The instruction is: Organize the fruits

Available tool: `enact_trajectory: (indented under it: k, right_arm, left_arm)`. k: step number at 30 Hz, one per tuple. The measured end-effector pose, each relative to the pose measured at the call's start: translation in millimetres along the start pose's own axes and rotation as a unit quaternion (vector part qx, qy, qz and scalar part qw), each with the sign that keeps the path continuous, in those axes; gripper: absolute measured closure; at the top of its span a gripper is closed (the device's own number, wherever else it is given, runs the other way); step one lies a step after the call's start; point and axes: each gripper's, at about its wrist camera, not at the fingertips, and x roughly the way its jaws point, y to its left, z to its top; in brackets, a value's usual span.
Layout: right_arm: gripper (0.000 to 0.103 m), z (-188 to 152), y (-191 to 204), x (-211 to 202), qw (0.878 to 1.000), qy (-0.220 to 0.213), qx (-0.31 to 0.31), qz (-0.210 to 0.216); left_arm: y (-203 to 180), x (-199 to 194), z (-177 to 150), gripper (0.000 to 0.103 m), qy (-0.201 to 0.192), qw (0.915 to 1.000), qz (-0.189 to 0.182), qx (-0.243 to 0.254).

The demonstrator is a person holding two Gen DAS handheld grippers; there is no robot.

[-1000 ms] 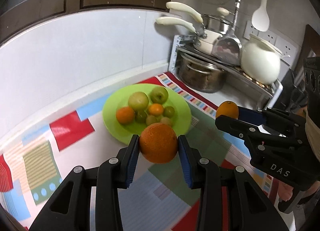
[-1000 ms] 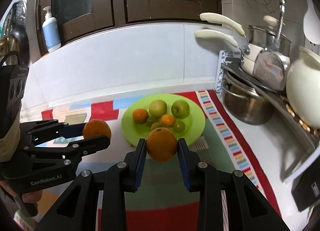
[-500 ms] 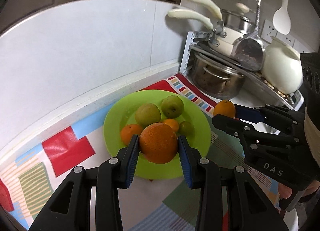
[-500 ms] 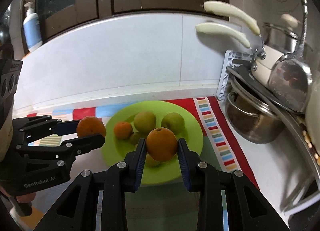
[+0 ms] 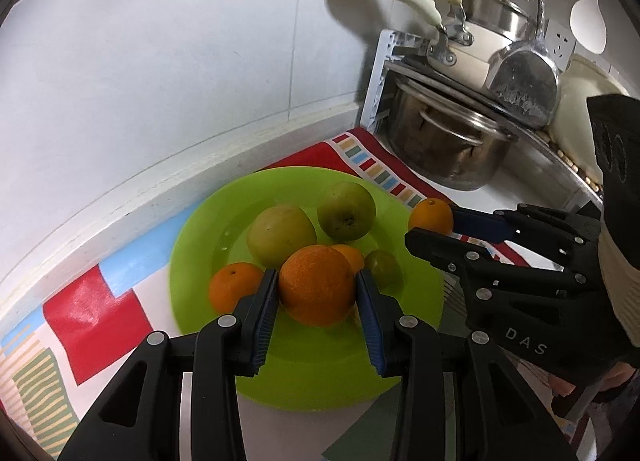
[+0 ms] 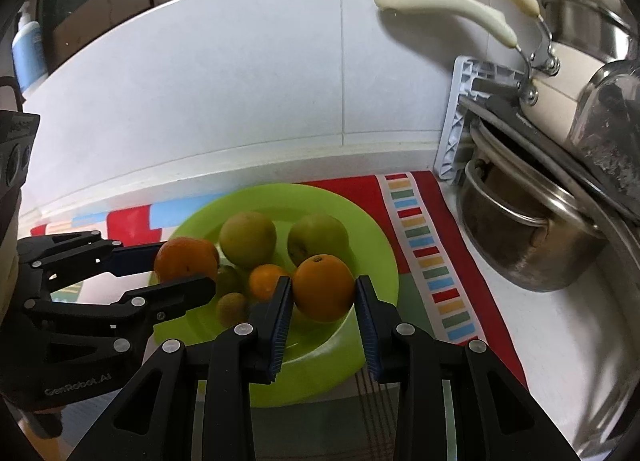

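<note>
White wall tiles (image 5: 160, 61) back our tabletop (image 6: 540, 325), which is covered by a patchwork cloth (image 5: 92, 313) in red, blue and striped blocks. On that cloth sits a lime-green plate (image 5: 312, 381), already carrying two large green fruits (image 5: 280, 235), some smaller green ones and two small oranges (image 5: 232, 285). Our left tongs (image 5: 317, 289) are clenched on a big orange (image 5: 316, 283), which hangs above the near middle of the plate, blue pads (image 5: 266, 313) pressed to both its sides. Our right tongs (image 6: 323, 293) grip a second orange (image 6: 323, 287) in the same way, over the right half of the plate; from the left wrist view that fruit appears just at the plate's right rim. Both tongs point down toward the plate, side by side and near each other. At the right edge of the tabletop a rack (image 5: 384, 81) holds a steel pot (image 5: 444, 145), with cream-handled pans (image 5: 460, 49) stacked above it. A blue-and-white pump bottle (image 6: 26, 49) stands on the ledge at far left.
</note>
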Motion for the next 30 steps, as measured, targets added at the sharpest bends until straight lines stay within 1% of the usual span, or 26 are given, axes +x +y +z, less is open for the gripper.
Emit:
enact_trajectory:
  k: [3, 4, 6, 7, 8, 9, 10, 12, 14, 15, 17, 21, 22, 23, 25, 26, 30]
  right_arm:
    - [0.07, 1, -3, 7, 1.0, 0.001, 0.001, 0.001]
    - [0.07, 1, -3, 8, 1.0, 0.001, 0.0, 0.002]
    - [0.07, 1, -3, 12, 1.0, -0.002, -0.001, 0.002]
    - [0.068, 1, -4, 13, 1.0, -0.003, 0.0, 0.002]
    - [0.06, 2, -4, 14, 1.0, -0.003, 0.001, 0.003]
    - [0.055, 2, -4, 15, 1.0, -0.003, 0.004, 0.003]
    - [0.053, 2, -4, 15, 1.0, -0.005, 0.006, 0.002]
    - [0.053, 1, -2, 12, 1.0, -0.01, 0.003, -0.004]
    - [0.053, 0, -1, 7, 1.0, -0.011, 0.003, -0.011]
    - [0.052, -1, 0, 3, 1.0, -0.013, 0.005, -0.014]
    - [0.045, -5, 2, -7, 1.0, -0.015, 0.012, -0.018]
    - [0.04, -14, 9, -34, 0.999, -0.028, 0.022, -0.036]
    - [0.038, -18, 12, -43, 0.998, -0.033, 0.025, -0.04]
    - [0.034, -21, 14, -49, 0.998, -0.036, 0.028, -0.042]
    - [0.03, -30, 22, -70, 0.997, -0.046, 0.033, -0.05]
    - [0.03, -32, 25, -75, 0.997, -0.049, 0.034, -0.053]
    - [0.025, -48, 42, -111, 0.995, -0.066, 0.039, -0.061]
  left_arm:
    - [0, 5, 1, 0.062, 0.001, 1.0, -0.001, 0.004]
    - [1, 5, 0, 0.058, 0.0, 1.0, 0.002, 0.004]
    - [3, 4, 0, 0.055, -0.007, 0.9999, 0.006, 0.004]
    - [4, 2, 0, 0.055, -0.007, 1.0, 0.006, 0.002]
    - [5, 0, -1, 0.053, -0.008, 1.0, 0.006, 0.001]
    - [6, -2, -2, 0.052, -0.009, 0.9999, 0.008, -0.001]
    - [7, -5, -4, 0.05, -0.011, 0.9998, 0.014, -0.005]
    - [8, -12, -7, 0.05, -0.015, 0.9996, 0.023, -0.008]
    - [9, -21, -10, 0.044, -0.023, 0.999, 0.036, -0.012]
    - [9, -27, -12, 0.043, -0.028, 0.9986, 0.042, -0.015]
    - [10, -41, -16, 0.042, -0.037, 0.9978, 0.051, -0.02]
    - [7, -68, -29, 0.036, -0.054, 0.9957, 0.072, -0.022]
    - [5, -78, -34, 0.034, -0.059, 0.9949, 0.078, -0.023]
    - [5, -84, -37, 0.031, -0.063, 0.9946, 0.08, -0.022]
    - [1, -99, -45, 0.028, -0.071, 0.9936, 0.085, -0.023]
    - [-2, -108, -50, 0.025, -0.076, 0.9931, 0.086, -0.024]
    - [-11, -140, -66, 0.021, -0.09, 0.9913, 0.092, -0.028]
